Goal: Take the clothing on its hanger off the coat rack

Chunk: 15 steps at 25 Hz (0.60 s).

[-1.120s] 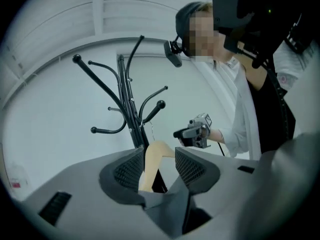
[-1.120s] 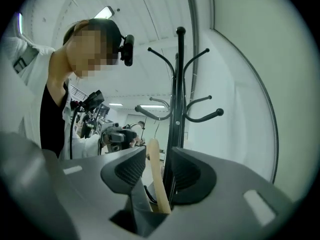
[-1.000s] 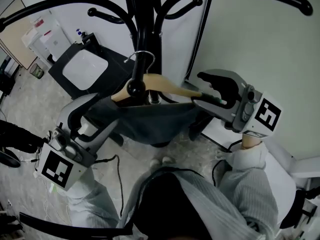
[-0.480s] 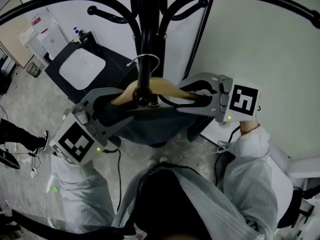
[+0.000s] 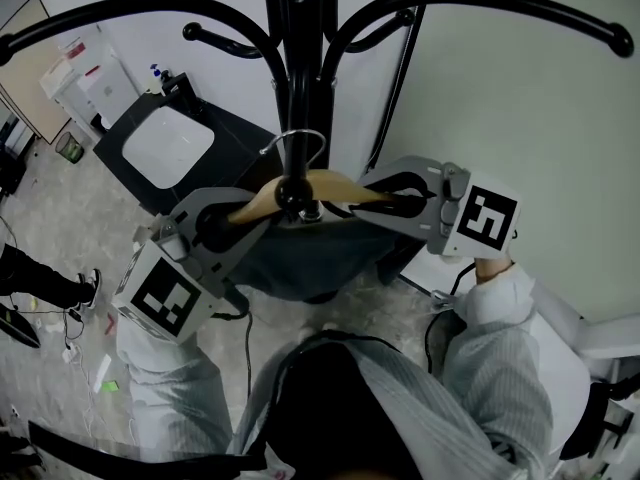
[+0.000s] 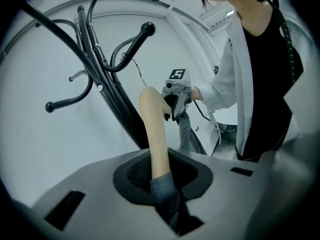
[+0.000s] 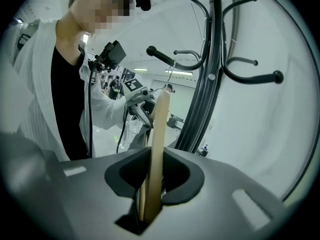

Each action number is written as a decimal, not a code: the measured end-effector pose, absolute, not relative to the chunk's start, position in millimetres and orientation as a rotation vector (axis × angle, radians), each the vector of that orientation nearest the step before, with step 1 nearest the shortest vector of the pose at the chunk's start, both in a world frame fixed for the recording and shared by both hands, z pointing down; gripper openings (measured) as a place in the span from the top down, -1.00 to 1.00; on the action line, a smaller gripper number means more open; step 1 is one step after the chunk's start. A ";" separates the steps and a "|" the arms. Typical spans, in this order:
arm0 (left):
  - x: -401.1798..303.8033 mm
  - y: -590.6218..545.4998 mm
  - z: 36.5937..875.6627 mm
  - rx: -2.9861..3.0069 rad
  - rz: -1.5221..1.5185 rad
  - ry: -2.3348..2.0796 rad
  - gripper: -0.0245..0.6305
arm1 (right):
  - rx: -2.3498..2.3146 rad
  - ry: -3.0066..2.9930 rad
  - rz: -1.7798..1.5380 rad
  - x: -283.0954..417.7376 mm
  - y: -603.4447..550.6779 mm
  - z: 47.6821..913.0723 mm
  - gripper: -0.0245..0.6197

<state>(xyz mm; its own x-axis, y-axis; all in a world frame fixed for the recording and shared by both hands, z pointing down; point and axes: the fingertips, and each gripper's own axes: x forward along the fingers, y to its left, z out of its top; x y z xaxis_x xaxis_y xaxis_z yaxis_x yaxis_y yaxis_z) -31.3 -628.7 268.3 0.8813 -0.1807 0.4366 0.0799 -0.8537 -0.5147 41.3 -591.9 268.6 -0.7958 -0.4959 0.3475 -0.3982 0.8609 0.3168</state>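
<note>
Beneath the curved black arms of the coat rack (image 5: 297, 88), the wooden hanger (image 5: 340, 186) hangs by its wire hook (image 5: 300, 138) from a lower peg close to the pole, with the dark grey garment (image 5: 300, 253) draped under it. The left gripper (image 5: 250, 218) has its jaws closing on the hanger's left arm, and its own view shows wood and a fold of cloth pinched together between them. The right gripper (image 5: 375, 196) has its jaws closing on the opposite arm, on what looks like bare wood seen edge-on. Nothing has come off the rack yet. The main risk, as I judge it, is the hook: drawing the hanger toward the body before raising it clear of the peg's knob would snag the wire and could tug the rack over. A second risk is uneven lifting (one side grips through fabric, so it may slip sooner), which would tilt the hanger and let the garment slide toward the floor. Squeezing the thin wood off-centre could also make it twist in the jaws.
</note>
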 end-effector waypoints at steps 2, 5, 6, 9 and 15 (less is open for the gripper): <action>-31.6 -623.8 261.2 -2.491 -0.650 0.076 0.74 | 0.686 -2.601 -0.337 40.7 -585.5 259.2 0.74; -26.2 -613.7 241.4 -2.451 -0.621 0.061 0.74 | 0.743 -2.585 -0.351 44.9 -574.9 240.8 0.74; -23.7 -609.4 234.3 -2.441 -0.601 0.054 0.74 | 0.754 -2.579 -0.354 47.0 -571.1 234.9 0.74; -11.0 -601.6 221.0 -2.433 -0.525 0.017 0.74 | 0.794 -2.543 -0.363 58.7 -562.2 225.2 0.74; 37.3 -564.1 223.7 -2.422 -0.439 -0.173 0.74 | 0.958 -2.388 -0.338 104.1 -511.4 226.7 0.74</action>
<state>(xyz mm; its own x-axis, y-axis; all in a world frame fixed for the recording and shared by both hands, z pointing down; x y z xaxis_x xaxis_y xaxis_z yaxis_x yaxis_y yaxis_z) 37.3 -564.1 223.7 0.9349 0.0117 0.3548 0.2337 -0.7728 -0.5901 104.1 -511.4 226.7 -0.6013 -0.6979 0.3890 -0.5624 0.7155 0.4144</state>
